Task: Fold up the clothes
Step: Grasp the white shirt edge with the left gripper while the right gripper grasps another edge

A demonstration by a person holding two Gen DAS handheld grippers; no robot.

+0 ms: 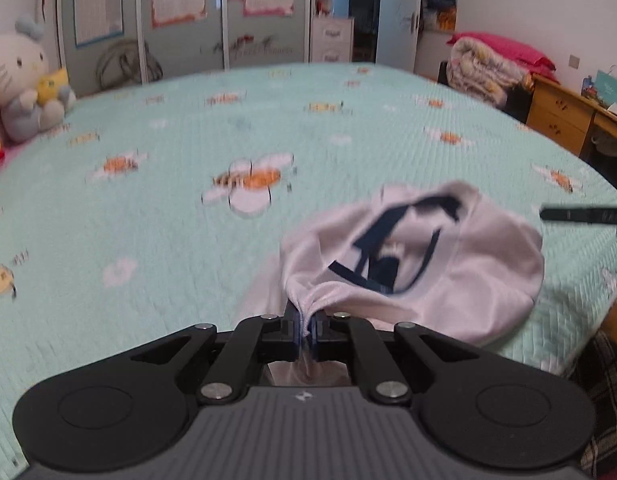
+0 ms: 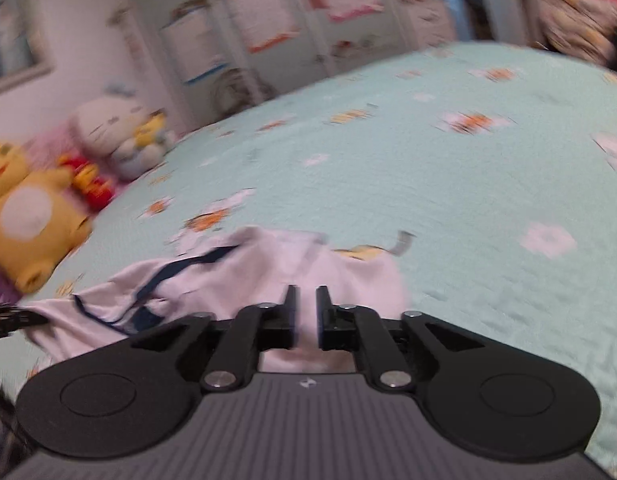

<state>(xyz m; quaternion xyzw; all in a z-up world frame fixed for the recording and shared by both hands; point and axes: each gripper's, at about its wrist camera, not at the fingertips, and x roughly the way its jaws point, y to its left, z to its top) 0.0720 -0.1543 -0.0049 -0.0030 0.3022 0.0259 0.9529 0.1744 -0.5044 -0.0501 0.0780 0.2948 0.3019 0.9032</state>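
1 white garment [image 1: 448, 280], 2 grippers, 3 plush toys on the bed.

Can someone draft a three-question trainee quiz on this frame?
1. True or false: the left gripper has its jaws pinched on the white garment with navy trim.
2. The right gripper jaws are: A) shut on fabric B) apart, nothing clamped C) out of view.
3. What surface does the garment lie on?

Key: 1 true; 2 B; 3 the mint quilted bedspread with flower print.
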